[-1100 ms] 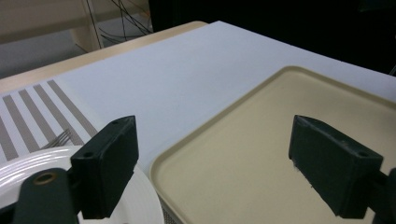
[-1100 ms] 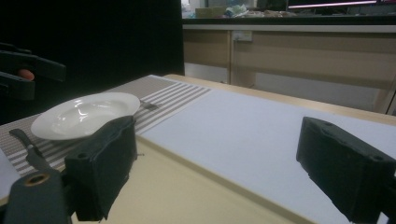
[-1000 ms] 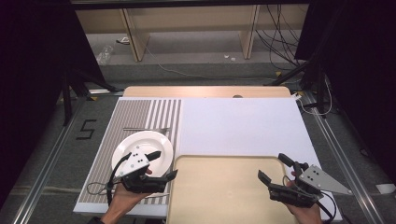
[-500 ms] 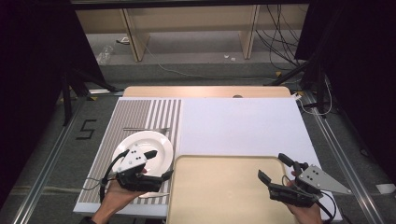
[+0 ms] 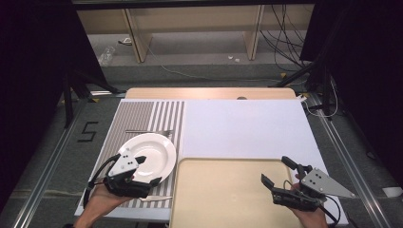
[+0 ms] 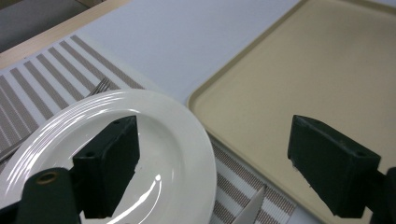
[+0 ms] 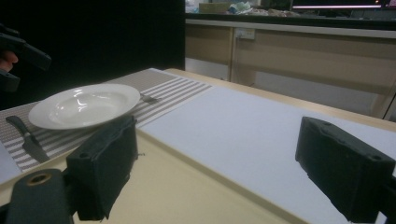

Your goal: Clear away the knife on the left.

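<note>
Since the picture a second ago the left gripper point(image 5: 145, 171) has drawn back toward the near edge, off the plate's middle and down to its near rim; the right gripper point(image 5: 279, 172) has kept its place over the near right part of the tray.

At the near edge, the tan tray point(image 5: 223, 199) lies bare, with nothing in it, its left wall just beside the striped placemat point(image 5: 142, 114). On that placemat sits the white plate point(image 5: 153, 149), a shallow dish holding nothing. A knife point(image 7: 25, 137) lies on the mat just near of the plate, its tip showing in the left gripper view under the plate's edge.

The left gripper's jaws stand wide apart and grip nothing: one jaw hangs over the plate's bowl, the other over the tray's left side, with the plate's rim between them. The right gripper's jaws are likewise spread wide and hold nothing, above the tray.

Farther off, a fork point(image 5: 147, 131) lies on the mat just beyond the plate, and the white sheet point(image 5: 247, 126) covers the table to the right.
</note>
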Motion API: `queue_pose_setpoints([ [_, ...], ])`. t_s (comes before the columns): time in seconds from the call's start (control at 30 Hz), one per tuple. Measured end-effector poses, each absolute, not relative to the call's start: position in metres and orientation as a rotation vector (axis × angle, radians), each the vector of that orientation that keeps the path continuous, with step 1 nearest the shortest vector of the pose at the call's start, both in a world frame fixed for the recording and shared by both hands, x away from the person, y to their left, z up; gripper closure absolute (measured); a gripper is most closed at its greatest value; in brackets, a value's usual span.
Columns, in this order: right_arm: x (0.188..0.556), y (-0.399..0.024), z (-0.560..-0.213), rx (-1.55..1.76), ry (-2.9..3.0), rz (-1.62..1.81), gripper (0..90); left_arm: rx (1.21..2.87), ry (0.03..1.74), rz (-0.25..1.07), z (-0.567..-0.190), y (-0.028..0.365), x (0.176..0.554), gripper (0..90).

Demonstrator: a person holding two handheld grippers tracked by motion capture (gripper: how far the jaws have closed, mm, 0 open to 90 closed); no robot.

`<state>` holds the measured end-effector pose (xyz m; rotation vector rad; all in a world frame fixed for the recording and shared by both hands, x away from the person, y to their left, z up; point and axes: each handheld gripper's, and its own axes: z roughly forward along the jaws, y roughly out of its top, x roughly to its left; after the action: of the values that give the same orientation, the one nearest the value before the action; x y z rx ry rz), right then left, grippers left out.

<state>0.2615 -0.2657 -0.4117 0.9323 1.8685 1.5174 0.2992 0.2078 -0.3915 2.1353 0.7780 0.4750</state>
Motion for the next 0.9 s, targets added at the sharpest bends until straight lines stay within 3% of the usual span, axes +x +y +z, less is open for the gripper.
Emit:
queue_pose_setpoints([
  [0.9, 0.262, -0.264, -0.413, 0.921, 1.892, 1.522, 14.5, 2.484, 0.860, 0.398, -0.410, 0.262, 0.286, 19.4],
])
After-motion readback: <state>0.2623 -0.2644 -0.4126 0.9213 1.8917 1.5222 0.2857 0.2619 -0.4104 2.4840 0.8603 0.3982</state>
